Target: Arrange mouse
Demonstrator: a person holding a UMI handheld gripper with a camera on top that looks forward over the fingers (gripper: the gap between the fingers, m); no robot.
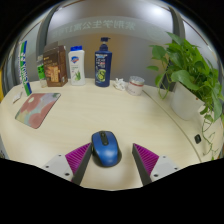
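hand-held gripper [107, 160] wide open | blue mouse [106, 147] between fingers, gaps both sides | mousepad [37, 108] far left | bottles [101, 62] beyond

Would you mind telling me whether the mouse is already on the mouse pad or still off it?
Off it. The mouse sits on the bare desk between the open claw fingers; the mouse pad lies apart.

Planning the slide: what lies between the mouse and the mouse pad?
Bare desk in the gripper view; mouse sits between the open tongs, mouse pad beyond.
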